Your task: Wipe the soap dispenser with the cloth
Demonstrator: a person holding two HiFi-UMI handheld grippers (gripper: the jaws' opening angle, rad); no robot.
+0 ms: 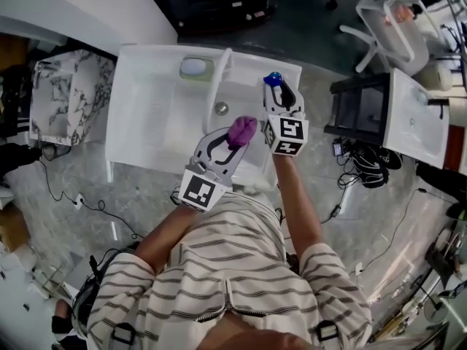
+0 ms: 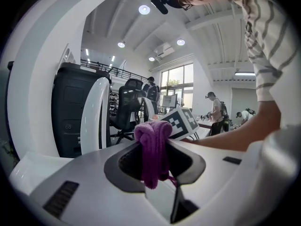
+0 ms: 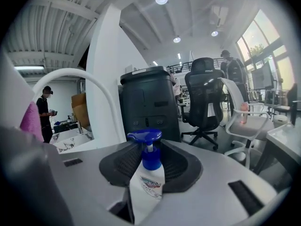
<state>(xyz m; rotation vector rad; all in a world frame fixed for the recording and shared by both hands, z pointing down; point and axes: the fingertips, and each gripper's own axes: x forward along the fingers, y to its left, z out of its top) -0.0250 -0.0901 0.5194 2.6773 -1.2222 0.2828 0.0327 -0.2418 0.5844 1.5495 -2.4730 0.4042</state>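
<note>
My right gripper (image 1: 282, 93) is shut on the soap dispenser (image 3: 146, 187), a white bottle with a blue pump head (image 1: 273, 79), and holds it upright over the white sink (image 1: 146, 108) near its right side. A bunched purple cloth (image 1: 243, 130) is clamped in my left gripper (image 1: 232, 143), which hangs over the basin just left of the right one. In the left gripper view the cloth (image 2: 153, 149) droops between the jaws, and the right gripper's marker cube (image 2: 181, 123) shows close behind it. Cloth and dispenser are apart.
The white curved tap (image 1: 222, 68) rises at the basin's back, a soap dish (image 1: 195, 67) beside it and the drain (image 1: 221, 108) below. A black stand (image 1: 361, 108) and a second white basin (image 1: 416, 115) are at the right. Cables (image 1: 365, 168) lie on the floor.
</note>
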